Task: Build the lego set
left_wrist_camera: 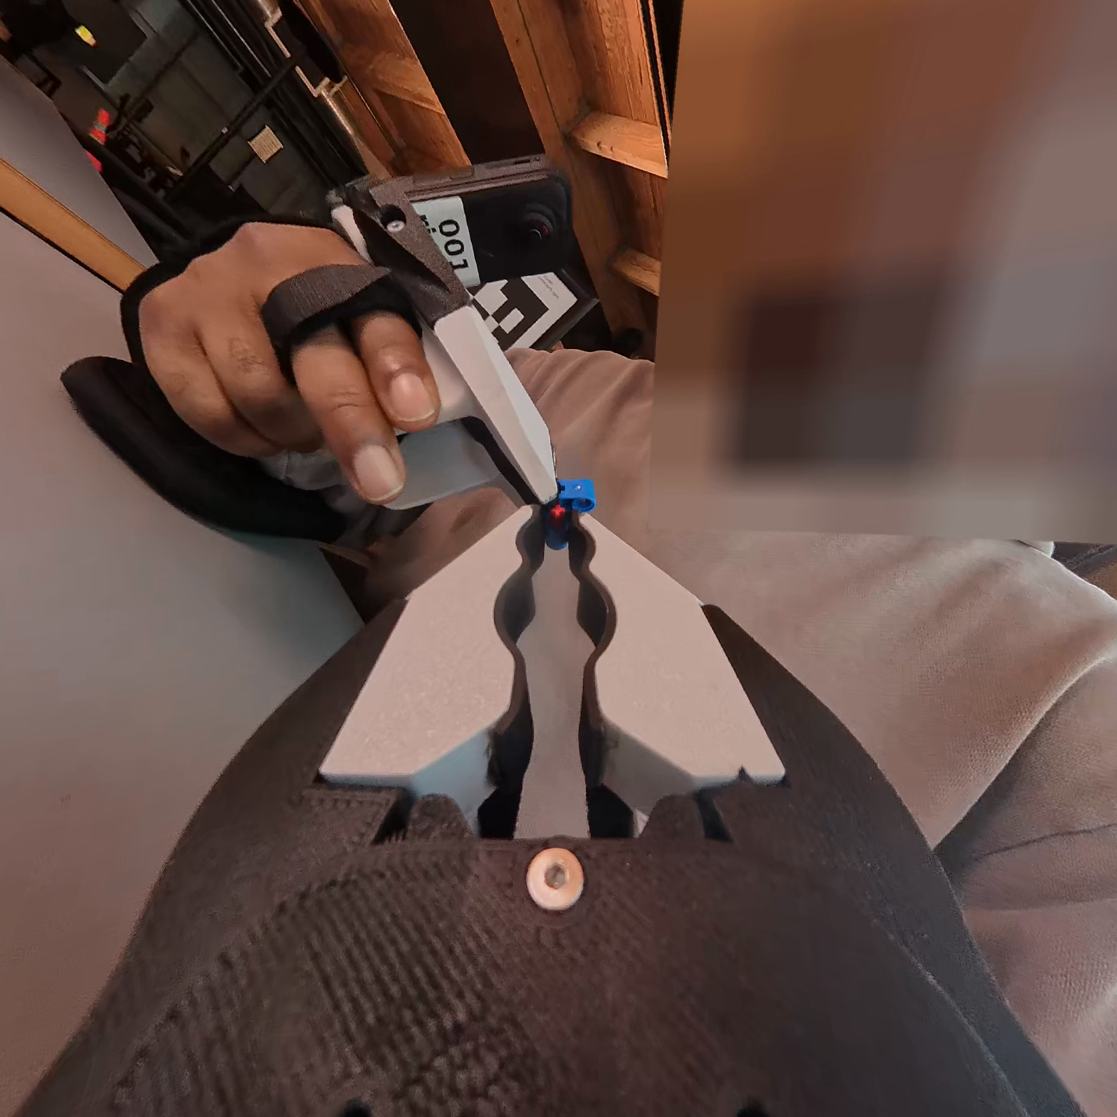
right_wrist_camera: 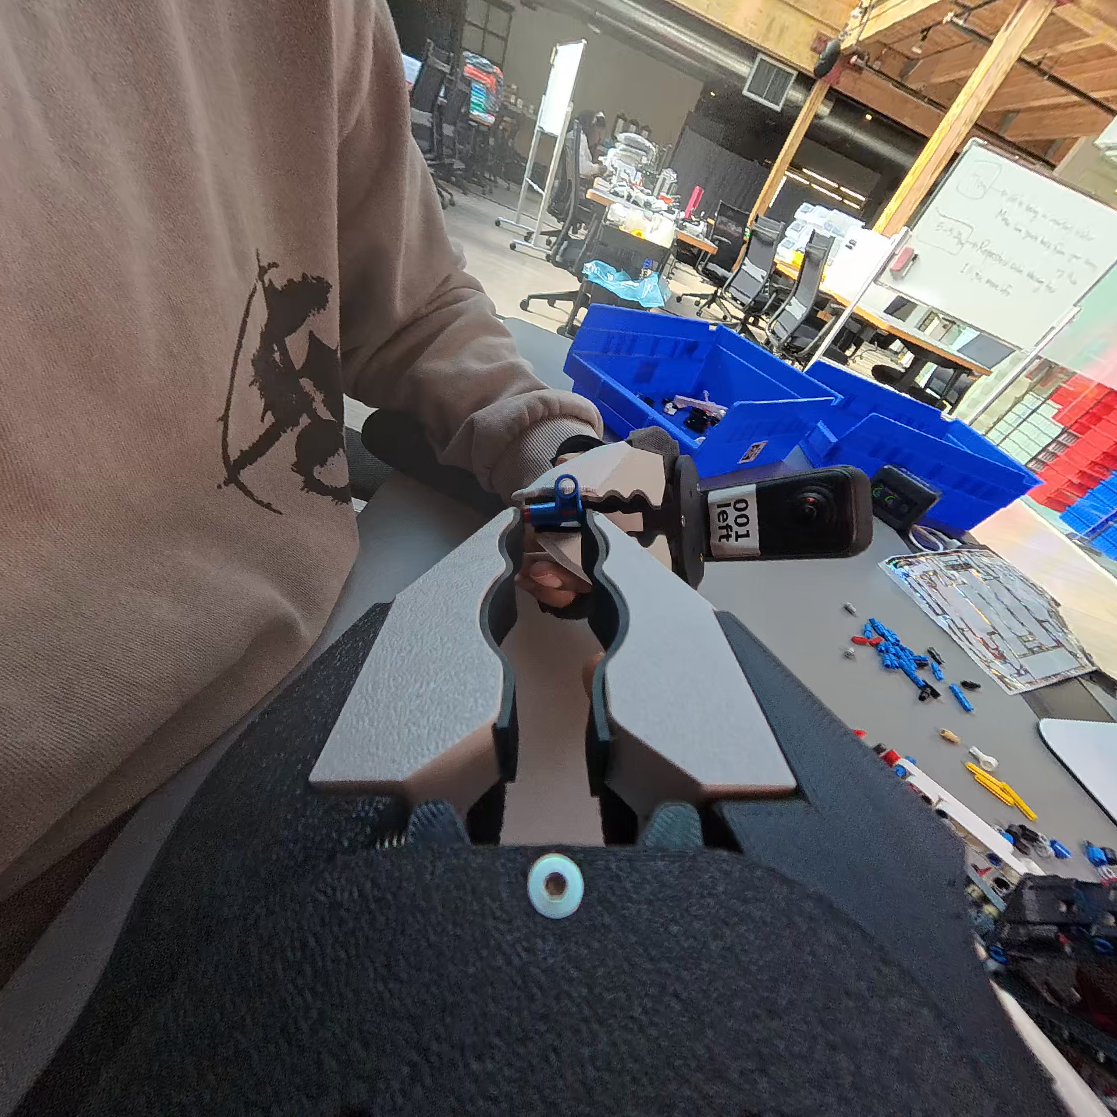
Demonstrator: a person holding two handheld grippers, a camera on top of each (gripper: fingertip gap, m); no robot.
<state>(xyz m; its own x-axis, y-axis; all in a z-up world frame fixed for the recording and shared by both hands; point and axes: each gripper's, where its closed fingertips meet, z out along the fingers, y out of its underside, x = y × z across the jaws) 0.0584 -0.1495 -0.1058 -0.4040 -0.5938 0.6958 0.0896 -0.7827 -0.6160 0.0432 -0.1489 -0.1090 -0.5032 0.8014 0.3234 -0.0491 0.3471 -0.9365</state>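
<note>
A small blue Lego connector (left_wrist_camera: pixel 577 491) with a red pin (left_wrist_camera: pixel 556 512) is held in the air in front of a person's beige sweatshirt. My left gripper (left_wrist_camera: pixel 559 532) is shut on its lower blue part. My right gripper (left_wrist_camera: pixel 547 494) comes in from the upper left, and its tip closes on the same piece at the red pin. In the right wrist view my right gripper (right_wrist_camera: pixel 553 521) is shut on the blue connector (right_wrist_camera: pixel 553 511), whose ring stands on top. The left gripper (right_wrist_camera: pixel 574 514) grips it from the far side.
On the grey table (right_wrist_camera: pixel 786 604) to the right lie several loose blue, red and black pins (right_wrist_camera: pixel 900 656), an instruction sheet (right_wrist_camera: pixel 991 616), yellow pieces (right_wrist_camera: pixel 1000 789) and a dark part-built model (right_wrist_camera: pixel 1052 925). Two blue bins (right_wrist_camera: pixel 725 387) stand behind. The person's torso (right_wrist_camera: pixel 151 362) is close on the left. My left and right fingertips are right by each other. The dark part-built model (right_wrist_camera: pixel 1052 925) is about 25 centimetres from both grippers' fingertips.
</note>
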